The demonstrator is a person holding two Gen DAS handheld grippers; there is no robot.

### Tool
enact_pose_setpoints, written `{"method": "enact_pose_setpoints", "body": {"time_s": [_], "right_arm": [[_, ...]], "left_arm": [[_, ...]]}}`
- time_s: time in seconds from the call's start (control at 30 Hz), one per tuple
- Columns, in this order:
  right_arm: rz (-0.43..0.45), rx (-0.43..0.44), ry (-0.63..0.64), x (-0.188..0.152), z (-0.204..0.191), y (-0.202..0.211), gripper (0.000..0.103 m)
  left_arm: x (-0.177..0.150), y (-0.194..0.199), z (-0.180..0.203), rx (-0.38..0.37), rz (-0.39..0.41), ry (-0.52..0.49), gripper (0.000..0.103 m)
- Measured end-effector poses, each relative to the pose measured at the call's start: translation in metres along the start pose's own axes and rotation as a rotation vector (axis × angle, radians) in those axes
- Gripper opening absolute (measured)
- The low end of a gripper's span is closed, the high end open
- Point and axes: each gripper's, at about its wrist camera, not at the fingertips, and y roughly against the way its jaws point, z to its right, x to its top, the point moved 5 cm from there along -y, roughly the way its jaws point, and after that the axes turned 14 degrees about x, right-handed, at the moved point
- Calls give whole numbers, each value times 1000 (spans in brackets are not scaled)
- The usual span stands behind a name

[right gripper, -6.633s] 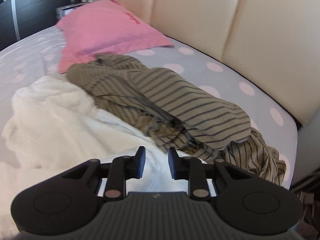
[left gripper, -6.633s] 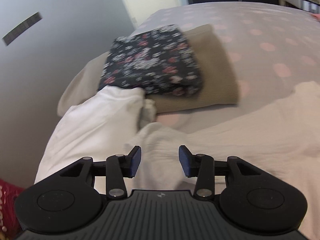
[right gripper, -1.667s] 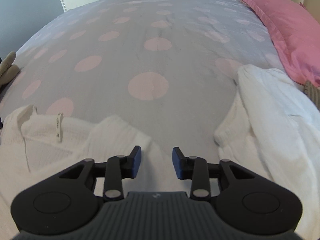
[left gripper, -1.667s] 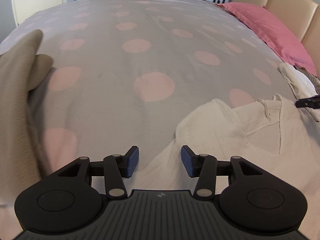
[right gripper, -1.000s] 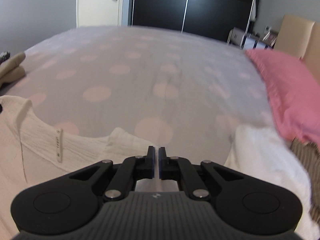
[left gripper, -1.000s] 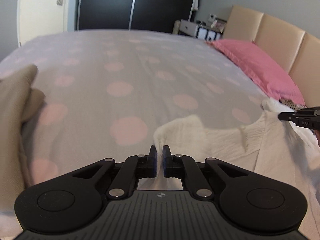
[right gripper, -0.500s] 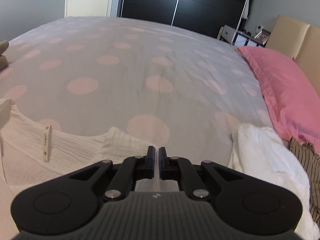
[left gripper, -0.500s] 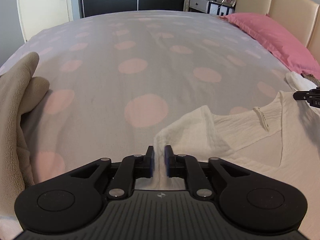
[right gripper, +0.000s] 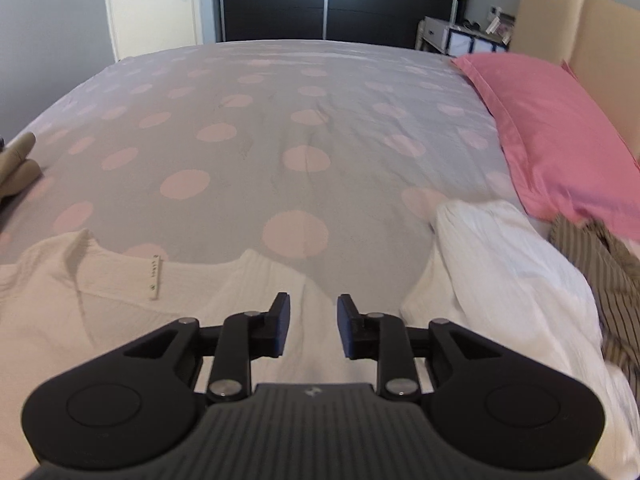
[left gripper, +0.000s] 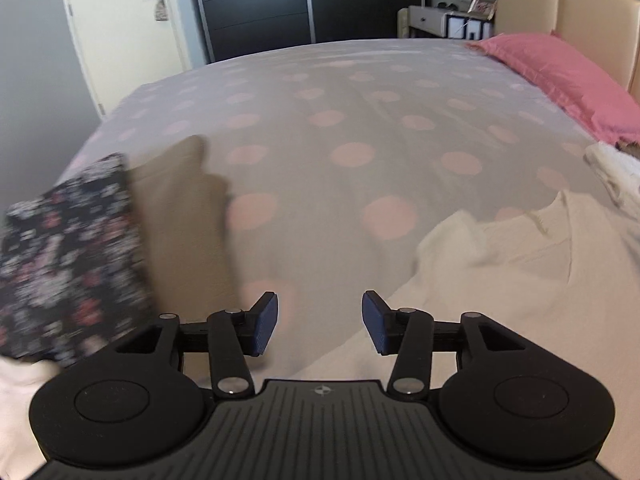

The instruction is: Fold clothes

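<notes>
The left gripper [left gripper: 319, 322] is held low over the near edge of the grey bedspread with pale pink dots [left gripper: 344, 120], pointed across the bed toward the dark wardrobe [left gripper: 280, 4]. Its blue-padded jaws are spread wide and nothing is held between them. The right gripper [right gripper: 309, 325] is held in a like pose, aimed the same way, with its jaws parted somewhat less widely and likewise nothing gripped.

Only in the left wrist view are the folded black floral garment [left gripper: 64, 256] and the folded tan knit garment [left gripper: 180, 216] beneath it seen in full, at the left of the bed; in the right wrist view merely a tan corner [right gripper: 16, 164] is shown at the far left edge. Only in the right wrist view is the striped brown-and-cream garment [right gripper: 616, 280] clearly seen, heaped beside the pink pillow [right gripper: 556, 128], with a crumpled white garment [right gripper: 504, 264] next to it.

The cream crinkled-cotton top with a neck label [right gripper: 120, 320] is laid flat on the bedspread. In the right wrist view one shoulder lies directly under and just ahead of the right jaws. In the left wrist view the same top [left gripper: 520, 272] is spread to the right of the left jaws, whose gap is over bare bedspread just beside its edge.
</notes>
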Motion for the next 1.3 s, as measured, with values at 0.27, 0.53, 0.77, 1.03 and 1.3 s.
{"method": "enact_pose_setpoints", "body": {"time_s": [0.27, 0.53, 0.77, 1.03, 1.3], "right_arm": [[-72, 54, -78, -57, -20, 88, 29], [-101, 117, -187, -111, -49, 137, 29], [-103, 140, -182, -131, -69, 139, 30], [-158, 163, -37, -137, -103, 117, 30], [-274, 91, -2, -148, -112, 88, 30]], "left_arm": [[-57, 45, -89, 167, -98, 103, 45], [-105, 51, -128, 242, -137, 183, 49], [-115, 36, -126, 304, -115, 122, 36], [-108, 43, -118, 250, -115, 122, 0], [-63, 95, -75, 60, -35, 126, 0]]}}
